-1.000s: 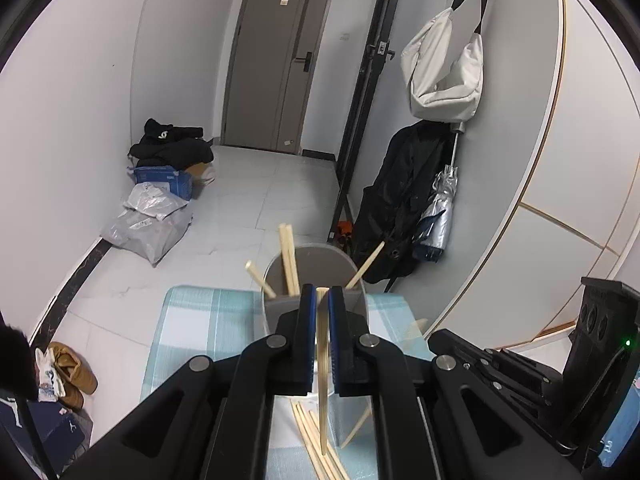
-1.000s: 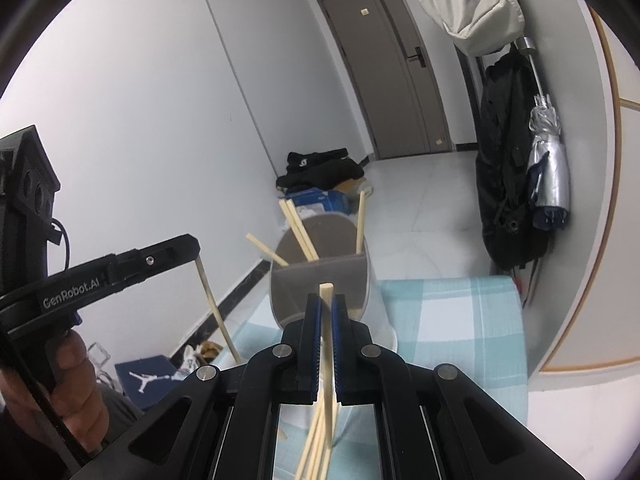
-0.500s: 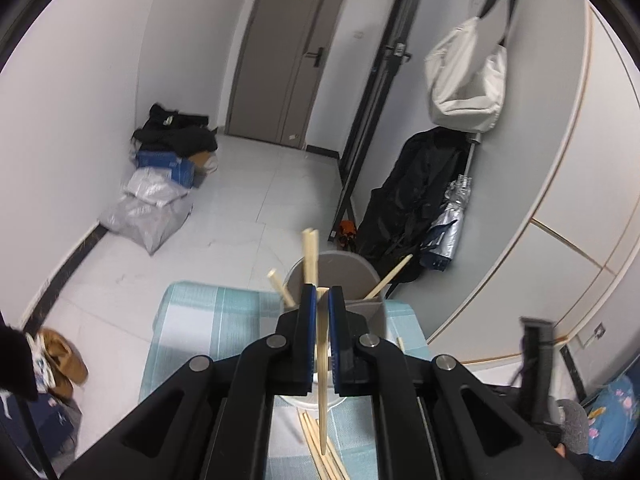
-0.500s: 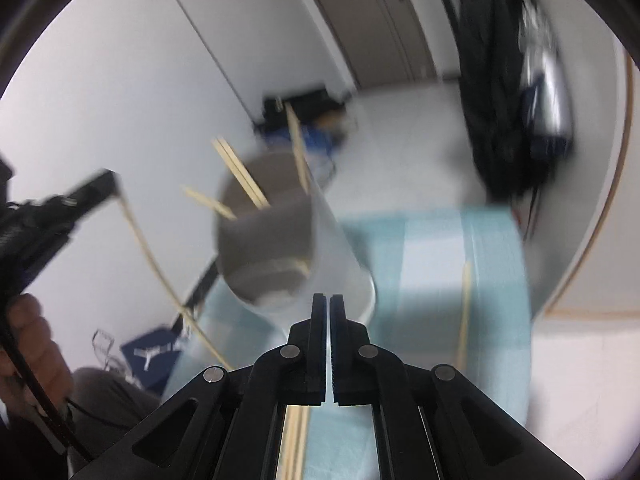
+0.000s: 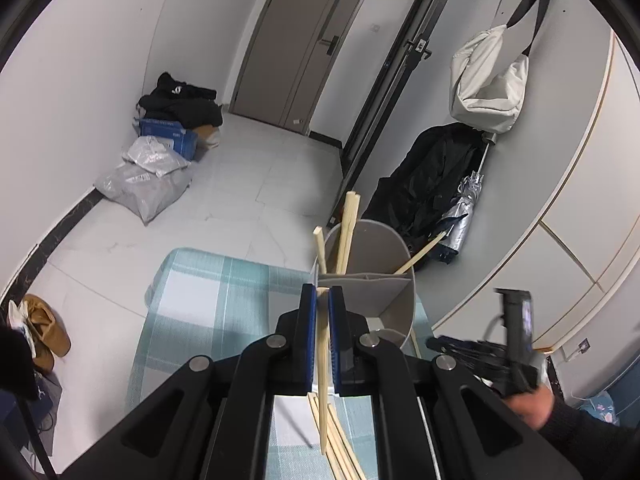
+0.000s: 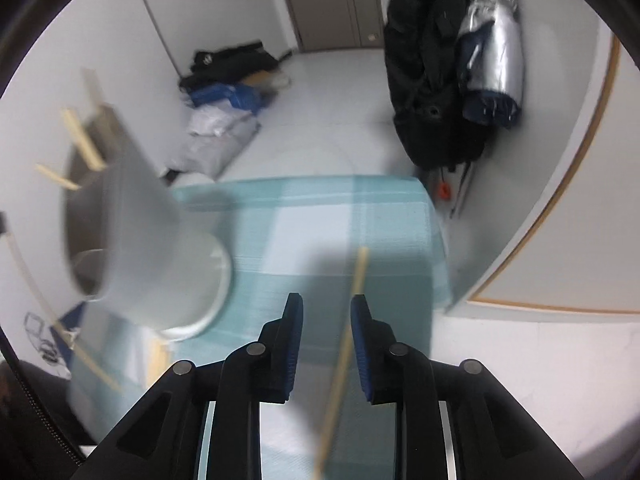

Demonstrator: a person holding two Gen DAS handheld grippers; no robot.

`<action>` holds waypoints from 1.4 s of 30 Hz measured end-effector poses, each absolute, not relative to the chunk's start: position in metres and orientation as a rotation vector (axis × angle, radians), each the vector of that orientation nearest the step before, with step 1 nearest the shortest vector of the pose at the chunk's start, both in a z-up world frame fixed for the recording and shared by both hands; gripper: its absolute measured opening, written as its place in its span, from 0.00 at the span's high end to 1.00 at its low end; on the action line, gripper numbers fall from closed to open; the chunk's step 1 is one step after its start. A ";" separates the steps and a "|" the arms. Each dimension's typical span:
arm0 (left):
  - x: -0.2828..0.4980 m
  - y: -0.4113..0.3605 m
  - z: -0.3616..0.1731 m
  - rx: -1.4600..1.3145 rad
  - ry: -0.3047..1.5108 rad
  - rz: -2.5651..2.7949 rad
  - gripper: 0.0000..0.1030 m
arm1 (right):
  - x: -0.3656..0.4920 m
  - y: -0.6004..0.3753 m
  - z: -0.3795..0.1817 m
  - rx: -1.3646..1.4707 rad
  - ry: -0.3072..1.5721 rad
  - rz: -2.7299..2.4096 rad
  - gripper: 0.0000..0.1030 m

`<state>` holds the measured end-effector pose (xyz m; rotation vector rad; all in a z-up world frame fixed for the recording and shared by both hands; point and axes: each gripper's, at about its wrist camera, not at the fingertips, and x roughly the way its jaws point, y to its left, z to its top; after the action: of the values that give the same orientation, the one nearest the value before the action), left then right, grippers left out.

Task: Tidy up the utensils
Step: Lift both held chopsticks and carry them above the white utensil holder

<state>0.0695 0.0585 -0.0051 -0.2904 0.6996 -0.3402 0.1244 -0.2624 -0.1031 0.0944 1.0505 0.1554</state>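
Note:
My left gripper (image 5: pixel 322 293) is shut on a pale wooden chopstick (image 5: pixel 322 364) that hangs upright between its blue pads, just in front of the grey divided holder (image 5: pixel 374 296). Several chopsticks (image 5: pixel 347 232) lean in that holder, and more loose ones (image 5: pixel 340 444) lie on the cloth below. In the right wrist view, my right gripper (image 6: pixel 326 307) points down at the teal checked cloth (image 6: pixel 320 216) and its jaws are opening. A single chopstick (image 6: pixel 357 284) lies on the cloth and shows in the gap, with no pad touching it. The holder (image 6: pixel 140 240) is blurred at the left.
A person's hand (image 5: pixel 528 404) holds the right tool at the lower right of the left wrist view. Beyond the small table are a tiled floor, bags and boxes (image 5: pixel 160 168) by the left wall, a hanging coat and umbrella (image 6: pixel 460 80) at the right, and a curved white cabinet (image 5: pixel 560 200).
The right gripper no longer holds its chopstick. It tipped downward and swung right, away from the holder, and its jaws have parted. The left gripper drew closer to the holder, still gripping its chopstick.

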 end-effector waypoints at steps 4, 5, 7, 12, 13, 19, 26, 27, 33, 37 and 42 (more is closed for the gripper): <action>0.069 0.058 -0.008 -0.270 0.703 -0.327 0.97 | 0.149 -0.259 -0.122 0.044 1.085 0.129 0.76; 0.069 0.058 -0.008 -0.268 0.702 -0.326 0.97 | 0.153 -0.259 -0.126 0.040 1.091 0.124 0.76; 0.070 0.059 -0.010 -0.263 0.707 -0.324 0.97 | 0.162 -0.255 -0.134 0.013 1.099 0.104 0.76; 0.074 0.061 -0.013 -0.265 0.717 -0.315 0.97 | 0.170 -0.242 -0.138 -0.064 1.094 0.076 0.78; 0.073 0.062 -0.014 -0.263 0.718 -0.316 0.97 | 0.171 -0.243 -0.138 -0.059 1.093 0.073 0.84; 0.072 0.056 -0.013 -0.227 0.711 -0.313 0.97 | 0.166 -0.254 -0.134 0.068 1.078 0.107 0.94; 0.061 0.048 -0.004 -0.217 0.693 -0.344 0.97 | 0.113 -0.256 -0.075 0.301 0.883 0.253 0.94; 0.059 0.045 -0.002 -0.217 0.694 -0.350 0.97 | 0.105 -0.255 -0.068 0.320 0.857 0.271 0.94; 0.049 0.037 0.013 -0.205 0.687 -0.380 0.97 | 0.063 -0.242 -0.038 0.382 0.739 0.350 0.94; 0.046 0.032 0.031 -0.214 0.672 -0.402 0.97 | 0.048 -0.243 -0.014 0.418 0.656 0.379 0.94; 0.048 0.028 0.068 -0.207 0.619 -0.427 0.97 | 0.037 -0.231 0.039 0.348 0.481 0.392 0.94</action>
<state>0.0479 0.0277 0.0677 -0.2070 0.6193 -0.4269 0.0366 -0.2311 0.0390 0.3477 0.4814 0.3924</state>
